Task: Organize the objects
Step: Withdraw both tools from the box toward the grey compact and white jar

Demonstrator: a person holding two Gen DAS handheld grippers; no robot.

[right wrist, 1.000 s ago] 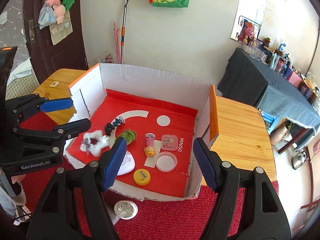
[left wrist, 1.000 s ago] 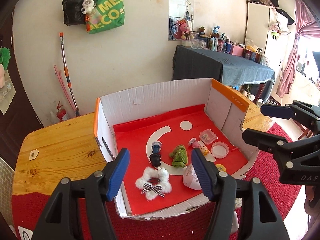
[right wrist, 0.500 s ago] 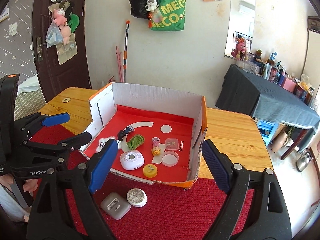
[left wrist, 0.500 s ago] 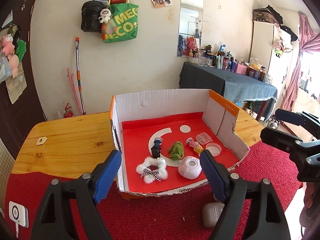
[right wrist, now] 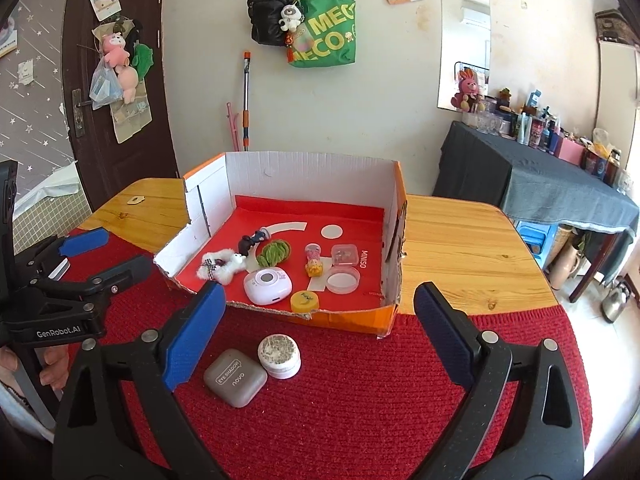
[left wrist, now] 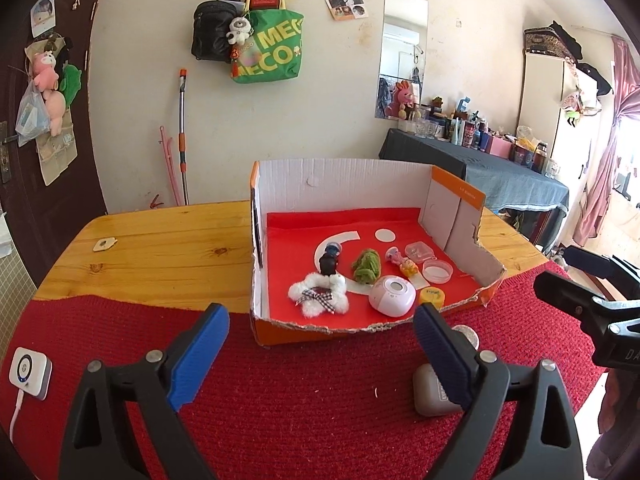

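A: both grippers backed off from the open cardboard box with the red floor; a second ago they hung right over it, now it sits further away in both views and red knitted mat shows in front of it

B: jaws?

A: left gripper has just been opening, blue pads wide apart, nothing between them. right gripper same, just been opening, wide apart, empty

B: what's still outside the box?

A: grey rounded-square compact lettered EYE SHADOW and a small round white jar with a speckled top, side by side on the mat just in front of the box's torn front edge. small white device with a cable at the mat's far left in the left view

B: inside?

A: white fluffy plush with a checked bow, dark little figurine, green plush, pink-and-white round gadget, yellow round tin, small pink-and-yellow doll, clear round lid, clear square case. all on the red floor, none stacked as far as I can tell

B: box location?

A: on the wooden table, front edge over the mat
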